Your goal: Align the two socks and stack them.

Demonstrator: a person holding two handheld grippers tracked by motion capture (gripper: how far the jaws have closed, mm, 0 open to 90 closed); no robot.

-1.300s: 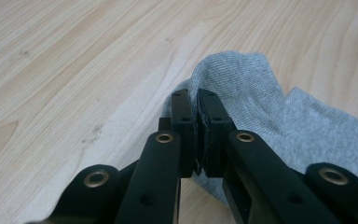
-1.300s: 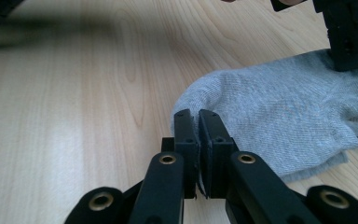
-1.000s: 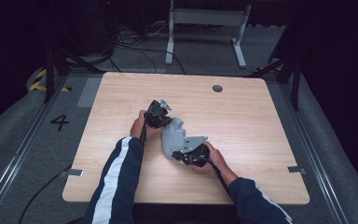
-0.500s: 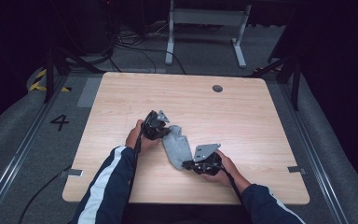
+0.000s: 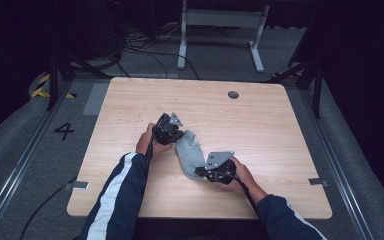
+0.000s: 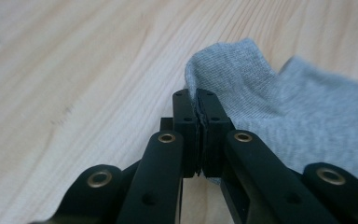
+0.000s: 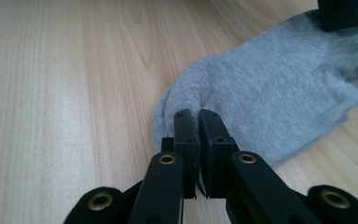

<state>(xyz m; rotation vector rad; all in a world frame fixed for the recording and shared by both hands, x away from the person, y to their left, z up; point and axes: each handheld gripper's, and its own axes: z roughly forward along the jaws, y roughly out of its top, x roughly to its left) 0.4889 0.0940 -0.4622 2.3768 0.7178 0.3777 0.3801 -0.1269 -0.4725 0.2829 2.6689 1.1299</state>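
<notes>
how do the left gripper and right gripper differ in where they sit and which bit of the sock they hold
The left gripper sits farther up the table, pinching the far end of the grey sock; the right gripper sits nearer the person, pinching the near end. In the high view the left gripper points right and toward the person, the right gripper points left. Both are shut on sock fabric, which lies on the wood between them.

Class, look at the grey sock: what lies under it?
The grey sock lies on the wooden table. The left gripper and right gripper each pinch an end. The wood directly beneath the fabric is covered, so anything lying there cannot be seen.
</notes>
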